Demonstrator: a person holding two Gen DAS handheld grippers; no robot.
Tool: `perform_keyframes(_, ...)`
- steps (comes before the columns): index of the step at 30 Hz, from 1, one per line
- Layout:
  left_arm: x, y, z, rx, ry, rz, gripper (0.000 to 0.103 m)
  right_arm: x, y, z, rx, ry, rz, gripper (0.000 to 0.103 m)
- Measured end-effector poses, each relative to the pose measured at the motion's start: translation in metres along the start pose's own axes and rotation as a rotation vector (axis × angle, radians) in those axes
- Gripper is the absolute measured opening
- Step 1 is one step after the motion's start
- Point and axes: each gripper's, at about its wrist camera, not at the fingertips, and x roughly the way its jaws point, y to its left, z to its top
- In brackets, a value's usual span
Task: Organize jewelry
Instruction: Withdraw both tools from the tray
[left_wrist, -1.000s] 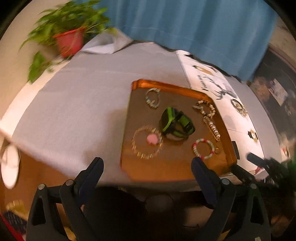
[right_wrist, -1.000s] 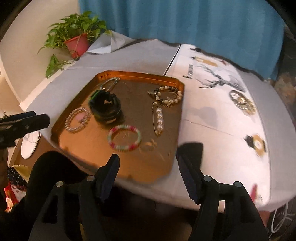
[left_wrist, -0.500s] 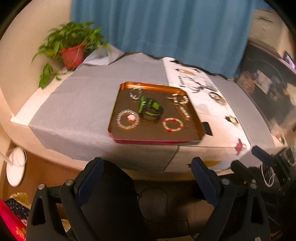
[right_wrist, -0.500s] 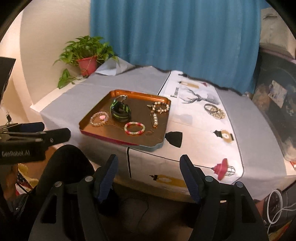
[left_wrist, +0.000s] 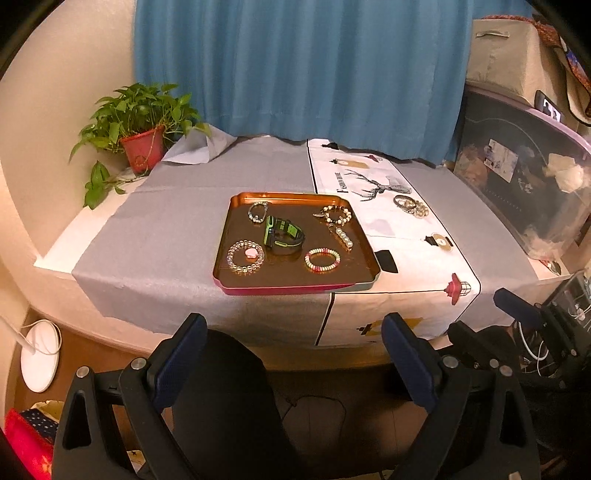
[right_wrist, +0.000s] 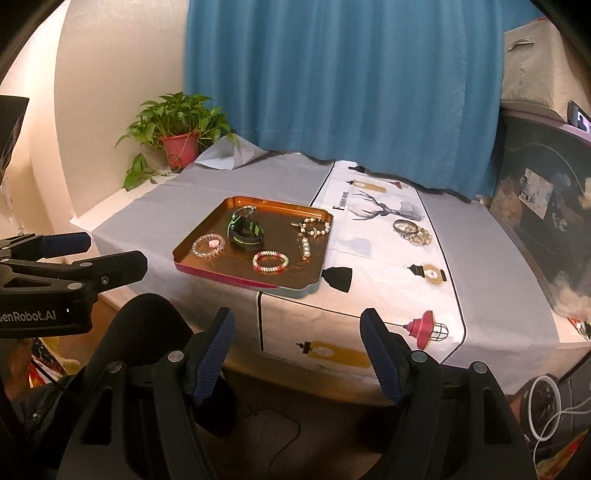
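Note:
A copper tray (left_wrist: 243, 286) (right_wrist: 192, 267) sits near the table's front edge. In it lie a green-and-black watch (left_wrist: 282, 236) (right_wrist: 246, 232), a clear bead bracelet with a pink charm (left_wrist: 245, 256) (right_wrist: 208, 244), a pink-and-white bead bracelet (left_wrist: 322, 259) (right_wrist: 270, 261), a pearl pin (left_wrist: 343, 238), a dark-and-pearl bracelet (left_wrist: 336, 214) (right_wrist: 314, 226) and a small bracelet (left_wrist: 257, 211). More bracelets (left_wrist: 410, 205) (right_wrist: 412, 230) lie on the printed runner. My left gripper (left_wrist: 293, 354) and right gripper (right_wrist: 297, 349) are both open and empty, held below and in front of the table edge.
A potted plant (left_wrist: 138, 125) (right_wrist: 177, 127) stands at the table's back left. A blue curtain (left_wrist: 295, 66) hangs behind. A dark cabinet (left_wrist: 524, 177) stands at the right. A black chair back (left_wrist: 225, 398) is below the grippers. A white lamp base (left_wrist: 38, 354) is on the floor.
Both grippers have pulled back and down away from the tray, so the whole table now shows. Both stay open and empty. The jewelry has not moved.

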Motion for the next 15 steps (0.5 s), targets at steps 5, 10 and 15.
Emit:
perform_keyframes(5, -0.001, 0.001, -0.001, 0.001, -0.002, 0.002, 0.094, -0.002, -0.001, 0.0, 0.001, -0.003, -0.001, 0.071)
perform_keyframes(10, -0.001, 0.002, -0.002, 0.0, -0.001, 0.004, 0.094, 0.0, -0.004, 0.001, 0.008, 0.002, -0.003, 0.071)
perform_keyframes(15, 0.007, 0.001, -0.002, 0.006, 0.021, 0.006, 0.094, 0.011, -0.008, -0.001, 0.016, 0.026, -0.002, 0.071)
